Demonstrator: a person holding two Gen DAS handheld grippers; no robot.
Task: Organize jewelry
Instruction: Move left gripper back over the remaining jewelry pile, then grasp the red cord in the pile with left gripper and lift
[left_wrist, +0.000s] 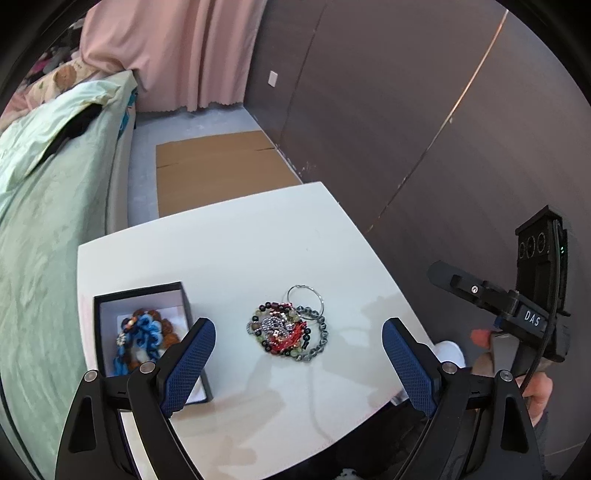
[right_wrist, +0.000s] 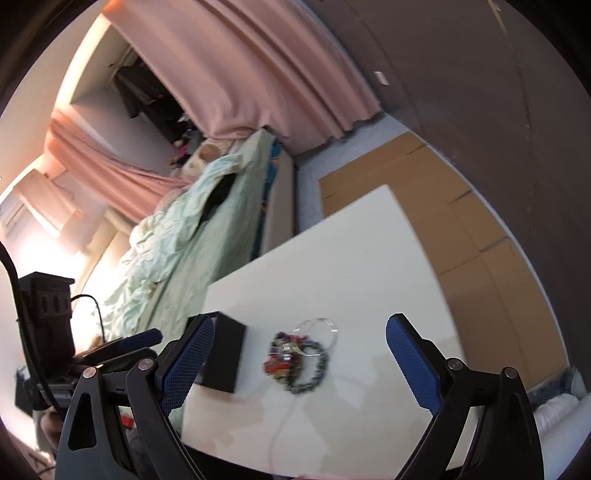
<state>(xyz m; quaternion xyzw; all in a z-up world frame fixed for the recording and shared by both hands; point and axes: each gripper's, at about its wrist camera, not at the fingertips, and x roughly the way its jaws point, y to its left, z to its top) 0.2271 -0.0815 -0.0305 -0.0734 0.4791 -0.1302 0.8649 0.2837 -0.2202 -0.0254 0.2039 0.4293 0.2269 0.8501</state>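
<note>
A glossy white square counter (left_wrist: 236, 236) stands between a green-quilted bed (left_wrist: 44, 229) at frame left and a dark wall, with pink curtains behind. The tangled bead pile (left_wrist: 290, 326) lies mid-counter, right of the black box (left_wrist: 110, 299). Both tools, left (left_wrist: 299, 354) and right (right_wrist: 300, 354), gape apart, empty.

Tangled heap of bracelets (left_wrist: 288, 328) near the middle of the white table (left_wrist: 229, 240): dark and green beads, red threads, a sparkly silver piece, a grey chain, one thin wire hoop (left_wrist: 306, 298) on the far side. Off to its left, open black box (left_wrist: 107, 300) with white lining, holding blue cord and brown beads (left_wrist: 146, 332)
</note>
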